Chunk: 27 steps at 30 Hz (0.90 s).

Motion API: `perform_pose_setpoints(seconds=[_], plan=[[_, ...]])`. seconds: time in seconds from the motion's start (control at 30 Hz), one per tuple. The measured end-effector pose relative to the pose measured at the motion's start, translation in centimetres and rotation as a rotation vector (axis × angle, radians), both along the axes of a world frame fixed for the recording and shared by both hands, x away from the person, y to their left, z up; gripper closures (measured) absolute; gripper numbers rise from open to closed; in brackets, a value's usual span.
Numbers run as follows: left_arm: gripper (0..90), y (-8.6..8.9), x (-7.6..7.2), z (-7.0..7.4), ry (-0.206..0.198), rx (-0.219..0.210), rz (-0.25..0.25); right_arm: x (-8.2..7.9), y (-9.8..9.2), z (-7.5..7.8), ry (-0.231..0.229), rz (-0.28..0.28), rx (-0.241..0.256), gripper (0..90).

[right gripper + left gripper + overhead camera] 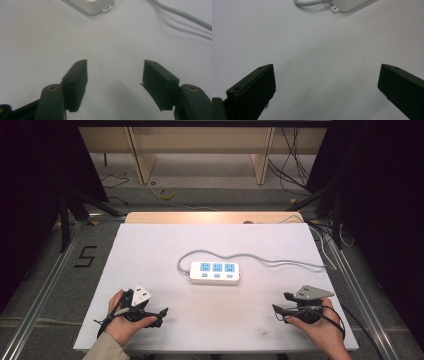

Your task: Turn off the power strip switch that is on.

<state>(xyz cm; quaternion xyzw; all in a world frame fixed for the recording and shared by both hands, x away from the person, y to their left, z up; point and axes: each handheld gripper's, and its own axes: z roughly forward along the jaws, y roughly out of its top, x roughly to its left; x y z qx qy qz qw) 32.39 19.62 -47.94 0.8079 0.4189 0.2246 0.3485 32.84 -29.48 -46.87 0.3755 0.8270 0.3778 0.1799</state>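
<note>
A white power strip [215,272] with three blue socket faces lies at the middle of the white table [150,250]. Its grey cable [280,261] loops round its left end and trails off to the right edge. My left gripper [161,316] rests at the near left, open, with nothing between its jaws; the strip's corner [347,6] lies far ahead of it. My right gripper [281,309] sits at the near right, also open and empty, pointing toward the strip's corner [96,6] with the cable [182,16] off to its right.
Bare white tabletop lies between the grippers and the strip. A small dark smudge [263,334] marks the near edge. Beyond the table are wooden shelving legs [140,155], floor cables [295,165] and dark stands on both sides.
</note>
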Motion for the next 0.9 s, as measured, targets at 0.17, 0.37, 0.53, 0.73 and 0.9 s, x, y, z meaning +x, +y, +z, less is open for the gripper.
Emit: perform_pose_setpoints(seconds=[0.17,0.37,0.53,0.73,0.9], plan=[[1.2,-0.12,-0.07,0.06,-0.003,0.005,-0.003,0.00,0.21,0.01,-0.005,0.021,-0.016,41.9],[2.1,-0.10,0.00,0.02,0.000,0.009,0.008,0.09,0.38,0.24,0.001,0.032,-0.033,54.6],[2.3,-0.19,-0.05,0.01,-0.003,0.012,0.004,0.21,0.42,0.52,0.011,0.050,-0.027,65.8],[2.7,-0.14,0.03,0.05,-0.007,0.015,0.013,0.32,0.65,0.87,-0.010,0.063,-0.049,78.0],[3.3,-0.20,0.09,0.07,-0.016,0.021,0.013,0.46,0.82,0.99,-0.009,0.057,-0.062,86.2]])
